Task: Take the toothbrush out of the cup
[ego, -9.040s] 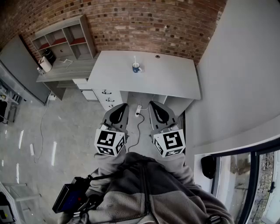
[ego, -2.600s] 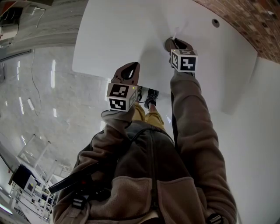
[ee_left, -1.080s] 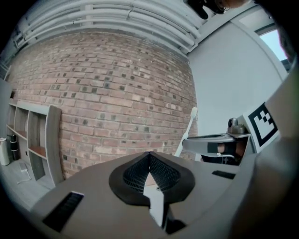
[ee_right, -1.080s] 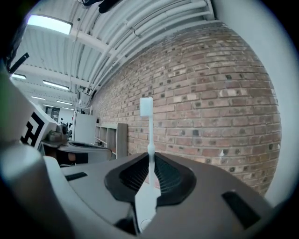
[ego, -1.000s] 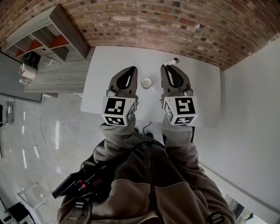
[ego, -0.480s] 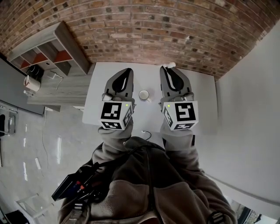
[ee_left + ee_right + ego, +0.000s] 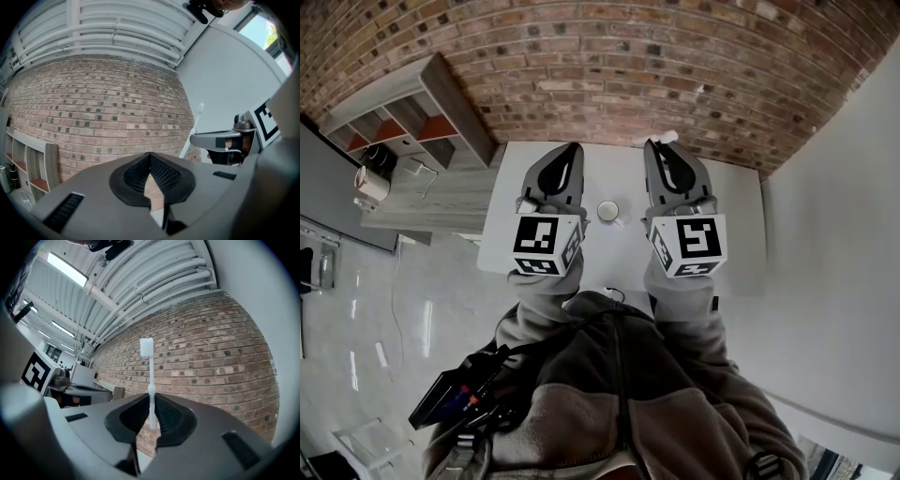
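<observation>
A brick wall [image 7: 609,66] rises ahead of me, with an open shelf unit [image 7: 417,98] off to the left of the white table [image 7: 611,173]. Nothing stands between my hands and the cup [image 7: 607,211], which sits on the table between my two grippers. My right gripper [image 7: 151,404] points forward beside it, fingers pinching the white toothbrush [image 7: 150,376] by its handle, bristles up, clear of the cup. My left gripper [image 7: 150,159] is held level alongside, fingers pressed together.
</observation>
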A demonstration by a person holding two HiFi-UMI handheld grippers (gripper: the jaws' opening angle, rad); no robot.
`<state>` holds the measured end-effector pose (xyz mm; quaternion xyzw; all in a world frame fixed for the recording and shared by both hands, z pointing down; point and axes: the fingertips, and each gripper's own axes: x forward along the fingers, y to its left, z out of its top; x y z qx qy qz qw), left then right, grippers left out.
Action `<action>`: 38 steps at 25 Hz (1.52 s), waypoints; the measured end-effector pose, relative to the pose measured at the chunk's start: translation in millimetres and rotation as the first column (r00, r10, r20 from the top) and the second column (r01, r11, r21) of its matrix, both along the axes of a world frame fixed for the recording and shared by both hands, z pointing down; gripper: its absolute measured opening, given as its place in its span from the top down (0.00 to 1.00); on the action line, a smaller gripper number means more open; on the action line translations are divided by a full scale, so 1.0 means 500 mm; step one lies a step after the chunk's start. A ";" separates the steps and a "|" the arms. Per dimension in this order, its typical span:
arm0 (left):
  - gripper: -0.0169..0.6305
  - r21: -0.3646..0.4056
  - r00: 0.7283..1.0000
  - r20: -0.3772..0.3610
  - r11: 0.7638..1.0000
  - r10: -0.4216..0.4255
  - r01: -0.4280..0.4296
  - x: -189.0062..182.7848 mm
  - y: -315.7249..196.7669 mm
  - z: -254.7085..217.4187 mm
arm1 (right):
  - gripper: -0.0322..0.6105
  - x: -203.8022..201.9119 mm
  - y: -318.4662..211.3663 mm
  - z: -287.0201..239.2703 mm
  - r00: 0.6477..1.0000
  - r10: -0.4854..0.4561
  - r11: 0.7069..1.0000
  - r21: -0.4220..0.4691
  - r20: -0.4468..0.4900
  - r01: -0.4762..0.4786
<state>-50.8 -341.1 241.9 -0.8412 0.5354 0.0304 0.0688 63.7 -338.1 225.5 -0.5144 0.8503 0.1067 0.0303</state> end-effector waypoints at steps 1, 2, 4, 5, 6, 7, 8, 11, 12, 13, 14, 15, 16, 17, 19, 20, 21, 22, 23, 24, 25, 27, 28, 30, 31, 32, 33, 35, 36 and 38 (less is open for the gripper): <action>0.97 0.001 1.000 0.001 1.000 0.000 0.000 0.000 -0.001 -0.001 | 0.89 0.000 -0.001 0.000 1.000 0.000 1.000 0.001 0.001 0.000; 0.97 0.002 1.000 0.002 1.000 0.001 -0.001 0.001 -0.002 -0.001 | 0.89 0.000 -0.001 -0.001 1.000 -0.001 1.000 0.002 0.001 0.001; 0.97 0.004 1.000 0.006 1.000 0.001 -0.001 0.004 -0.003 -0.003 | 0.89 0.001 -0.003 -0.002 1.000 -0.002 1.000 0.003 0.002 0.002; 0.97 0.004 1.000 0.008 1.000 0.002 -0.002 0.005 -0.004 -0.003 | 0.89 0.001 -0.003 -0.002 1.000 -0.002 1.000 0.004 0.003 0.002; 0.97 0.004 1.000 0.010 1.000 0.004 -0.004 0.006 -0.004 -0.003 | 0.89 0.001 -0.004 -0.002 1.000 -0.003 1.000 0.005 0.003 0.003; 0.97 0.003 1.000 0.011 1.000 0.005 -0.005 0.007 -0.004 -0.002 | 0.89 0.000 -0.004 -0.002 1.000 -0.003 1.000 0.005 0.003 0.003; 0.97 0.002 1.000 0.012 1.000 0.006 -0.006 0.007 -0.004 -0.001 | 0.89 -0.001 -0.004 -0.001 1.000 -0.004 1.000 0.005 0.003 0.004; 0.97 0.001 1.000 0.012 1.000 0.004 -0.004 0.006 -0.004 -0.001 | 0.89 -0.003 -0.005 -0.001 1.000 -0.008 1.000 0.007 0.002 0.008; 0.97 0.001 1.000 0.012 1.000 0.003 -0.003 0.005 -0.005 -0.002 | 0.89 -0.003 -0.005 -0.002 1.000 -0.009 1.000 0.008 0.001 0.009; 0.97 0.001 1.000 0.011 1.000 0.002 -0.002 0.005 -0.006 -0.002 | 0.89 -0.003 -0.006 -0.002 1.000 -0.010 1.000 0.009 0.001 0.010; 0.97 0.001 1.000 0.011 1.000 0.001 -0.001 0.005 -0.007 -0.002 | 0.89 -0.003 -0.006 -0.001 1.000 -0.010 1.000 0.009 0.000 0.010; 0.97 0.000 1.000 0.010 1.000 0.001 -0.001 0.005 -0.007 -0.001 | 0.89 -0.003 -0.006 -0.001 1.000 -0.009 1.000 0.009 0.000 0.009; 0.97 0.000 1.000 0.010 1.000 0.000 0.000 0.005 -0.008 -0.001 | 0.89 -0.003 -0.006 -0.001 1.000 -0.009 1.000 0.009 -0.001 0.009; 0.97 -0.001 1.000 0.009 1.000 0.000 0.000 0.005 -0.008 -0.001 | 0.89 -0.003 -0.007 -0.001 1.000 -0.009 1.000 0.008 -0.001 0.009; 0.97 -0.002 1.000 0.009 1.000 0.001 -0.001 0.005 -0.008 0.000 | 0.89 -0.003 -0.007 0.001 1.000 -0.009 1.000 0.007 -0.001 0.009; 0.97 -0.003 1.000 0.008 1.000 0.001 -0.001 0.005 -0.008 0.001 | 0.89 -0.004 -0.007 0.002 1.000 -0.009 1.000 0.007 -0.001 0.009; 0.97 -0.003 1.000 0.008 1.000 0.002 -0.002 0.004 -0.008 0.002 | 0.89 -0.005 -0.007 0.003 1.000 -0.009 1.000 0.007 -0.001 0.009; 0.97 -0.003 1.000 0.008 1.000 0.002 -0.002 0.004 -0.008 0.003 | 0.89 -0.005 -0.007 0.004 1.000 -0.010 1.000 0.006 0.000 0.010; 0.97 -0.004 1.000 0.007 1.000 0.001 -0.001 0.003 -0.007 0.004 | 0.89 -0.006 -0.007 0.006 1.000 -0.010 1.000 0.004 0.000 0.010; 0.97 -0.004 1.000 0.007 1.000 0.000 0.000 0.002 -0.006 0.005 | 0.89 -0.006 -0.007 0.008 1.000 -0.010 1.000 0.002 0.001 0.010; 0.97 -0.004 1.000 0.008 1.000 -0.001 0.001 0.001 -0.006 0.005 | 0.89 -0.006 -0.008 0.010 1.000 -0.011 1.000 0.000 0.001 0.011; 0.97 -0.003 1.000 0.008 1.000 -0.004 0.004 -0.001 -0.007 0.005 | 0.89 -0.007 -0.009 0.009 1.000 -0.013 1.000 0.002 0.002 0.013; 0.97 -0.002 1.000 0.008 1.000 -0.005 0.005 -0.003 -0.008 0.005 | 0.89 -0.008 -0.010 0.009 1.000 -0.014 1.000 0.005 0.002 0.014; 0.97 -0.002 1.000 0.008 1.000 -0.006 0.006 -0.005 -0.009 0.006 | 0.89 -0.011 -0.010 0.009 1.000 -0.015 1.000 0.008 0.001 0.015; 0.97 -0.002 1.000 0.009 1.000 -0.007 0.007 -0.005 -0.009 0.006 | 0.89 -0.012 -0.011 0.010 1.000 -0.015 1.000 0.008 -0.001 0.015; 0.97 -0.003 1.000 0.009 1.000 -0.007 0.007 -0.006 -0.010 0.007 | 0.89 -0.013 -0.011 0.011 1.000 -0.016 1.000 0.007 -0.002 0.016; 0.97 -0.004 1.000 0.010 1.000 -0.008 0.008 -0.007 -0.010 0.008 | 0.89 -0.013 -0.012 0.012 1.000 -0.016 1.000 0.006 -0.002 0.016; 0.97 -0.007 1.000 0.010 1.000 -0.009 0.009 -0.009 -0.010 0.010 | 0.89 -0.015 -0.012 0.013 1.000 -0.016 1.000 0.006 -0.003 0.016; 0.97 -0.008 1.000 0.009 1.000 -0.009 0.009 -0.011 -0.010 0.011 | 0.89 -0.016 -0.012 0.014 1.000 -0.016 1.000 0.006 -0.003 0.016; 0.97 -0.010 1.000 0.007 1.000 -0.011 0.011 -0.015 -0.011 0.014 | 0.89 -0.019 -0.013 0.014 1.000 -0.016 1.000 0.007 -0.003 0.016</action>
